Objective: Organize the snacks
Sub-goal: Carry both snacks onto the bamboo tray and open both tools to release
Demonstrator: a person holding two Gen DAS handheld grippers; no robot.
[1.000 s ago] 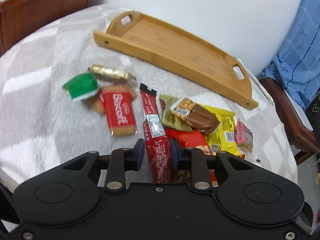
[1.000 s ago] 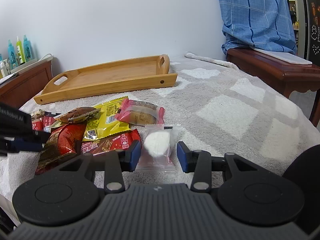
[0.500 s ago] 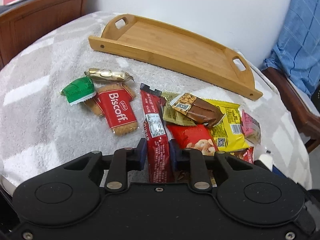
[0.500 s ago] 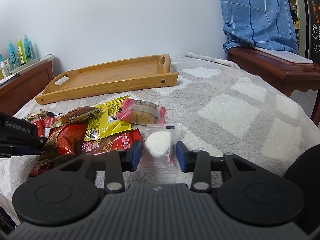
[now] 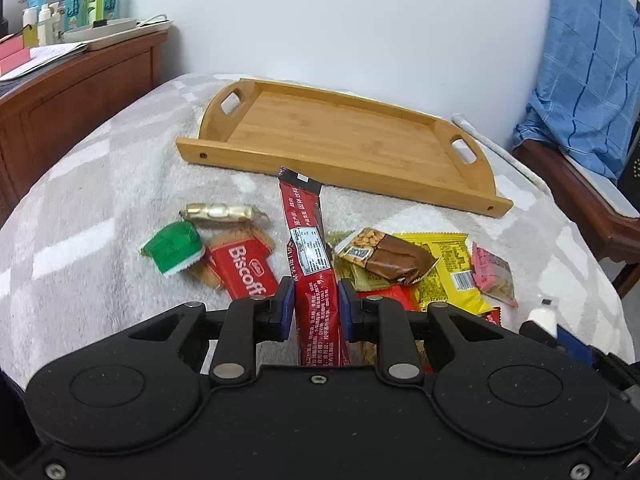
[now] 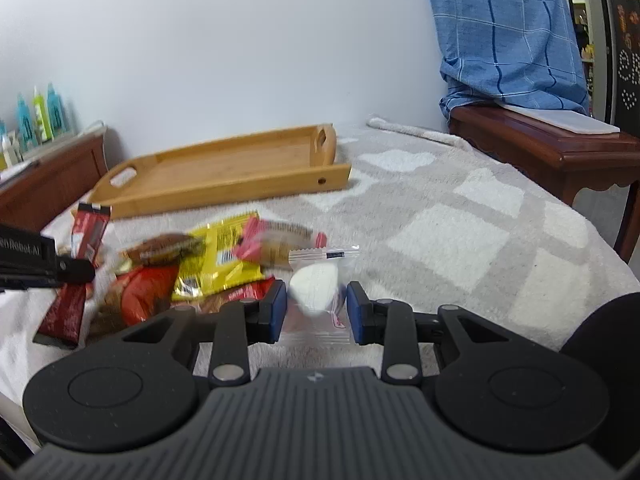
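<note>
On a bed covered with a grey and white blanket (image 5: 92,184), a bamboo tray (image 5: 340,136) with two cut-out handles sits near the wall and holds nothing, so the sorting has, by the look of it, only just begun. Between the tray and the cameras lies a loose heap of wrapped snacks: a gold-wrapped sweet (image 5: 219,212), a green packet (image 5: 173,246), a red Biscoff biscuit (image 5: 244,274), a brown peanut bar (image 5: 386,255), a yellow packet (image 5: 448,268) and a pink packet (image 5: 493,273), all on the blanket and none in the tray. The left gripper (image 5: 313,306) has its blue pads clamped on the lower part of a long red stick packet (image 5: 310,264), whose far end tilts up off the blanket toward the tray. The right gripper (image 6: 316,307) has just been closing its jaws on a clear packet with a white sweet inside (image 6: 316,286); the pads stand narrow at its sides and appear to pinch the wrapper. Both held packets sit at the near edge of the heap, well short of the tray. Every snack has yet to be carried over.
</note>
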